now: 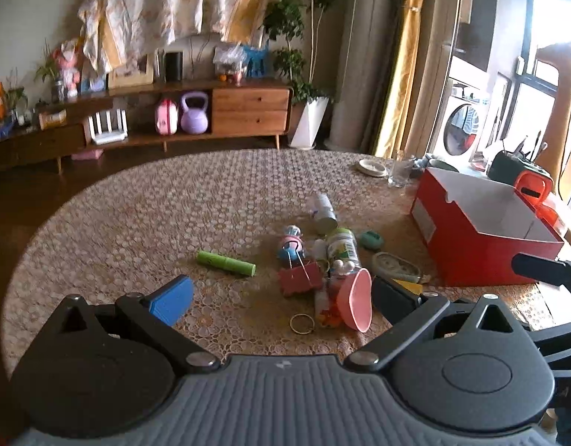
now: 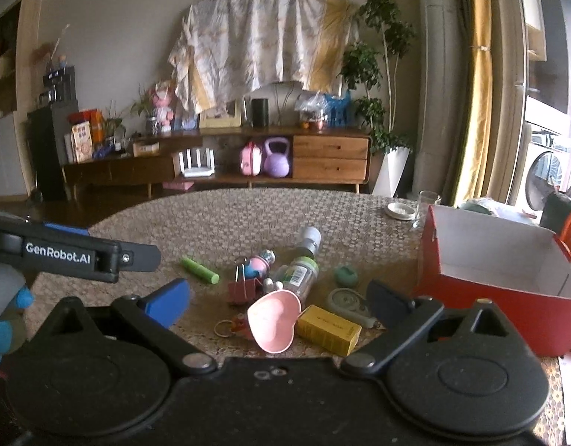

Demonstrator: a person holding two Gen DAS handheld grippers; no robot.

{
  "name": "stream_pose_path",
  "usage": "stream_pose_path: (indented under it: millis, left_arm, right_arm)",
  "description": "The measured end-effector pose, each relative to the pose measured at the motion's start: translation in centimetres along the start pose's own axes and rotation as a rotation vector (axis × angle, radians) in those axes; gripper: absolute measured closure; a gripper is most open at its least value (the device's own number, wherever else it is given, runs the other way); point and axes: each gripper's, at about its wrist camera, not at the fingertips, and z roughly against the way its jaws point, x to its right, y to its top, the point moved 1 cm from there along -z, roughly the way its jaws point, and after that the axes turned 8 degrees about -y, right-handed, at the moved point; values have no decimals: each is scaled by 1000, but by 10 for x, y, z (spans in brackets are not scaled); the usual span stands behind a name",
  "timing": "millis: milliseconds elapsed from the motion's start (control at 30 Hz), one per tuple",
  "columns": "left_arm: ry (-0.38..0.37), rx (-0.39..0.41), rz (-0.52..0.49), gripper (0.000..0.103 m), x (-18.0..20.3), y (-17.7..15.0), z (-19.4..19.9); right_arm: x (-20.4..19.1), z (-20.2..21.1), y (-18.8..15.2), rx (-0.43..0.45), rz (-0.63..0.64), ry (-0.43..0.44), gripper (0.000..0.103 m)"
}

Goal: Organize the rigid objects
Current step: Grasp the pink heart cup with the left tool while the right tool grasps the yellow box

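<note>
Nearest the lens in both views are the fingers, spread wide and grasping nothing: the left gripper [image 1: 283,295] and the right gripper [image 2: 278,299] each hover low over the worktop [image 1: 136,215], which is round and covered by a lacy patterned cloth.

Between the fingers lies a small heap of hard odds and ends. One pink heart-shaped cup [image 2: 274,321] lies on its side, mouth toward the right camera. Just beside it sits one yellow box [image 2: 328,329], and next to that one pale green round tape dispenser [image 2: 347,303]. One metal ring [image 1: 302,323] lies near the cup. One red binder clip [image 1: 299,278] with its wire handles up touches one pink and blue toy figure [image 1: 293,245]. Two bottles lie on their sides: a clear one with a green label [image 2: 298,275] and a grey-capped one [image 2: 308,241] farther back. One teal oval piece [image 2: 345,275] sits by itself, and one green tube [image 1: 226,263] lies apart to the left of the heap.

One red cardboard box [image 1: 471,252], open with a white inside, stands at the right of the heap. Behind it are one drinking glass [image 2: 426,206] and one small white dish [image 2: 400,211].

A blue-gloved hand [image 2: 5,319] shows at the left edge of the right view.
</note>
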Motion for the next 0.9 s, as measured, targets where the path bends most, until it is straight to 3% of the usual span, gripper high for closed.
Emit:
stream_pose_path:
  millis: [267, 333, 700, 900]
  left_arm:
    - [30, -49, 37, 0, -30, 3, -50]
    - [-7, -63, 33, 0, -32, 3, -57]
    - [-72, -118, -45, 0, 0, -11, -90]
    - [-103, -141, -97, 0, 22, -18, -115]
  right_arm:
    - [-2, -40, -6, -81, 71, 46, 8]
    - [1, -45, -9, -96, 96, 50, 9]
    - [41, -92, -28, -206, 193, 24, 23]
    - [52, -117, -35, -226, 282, 73, 30]
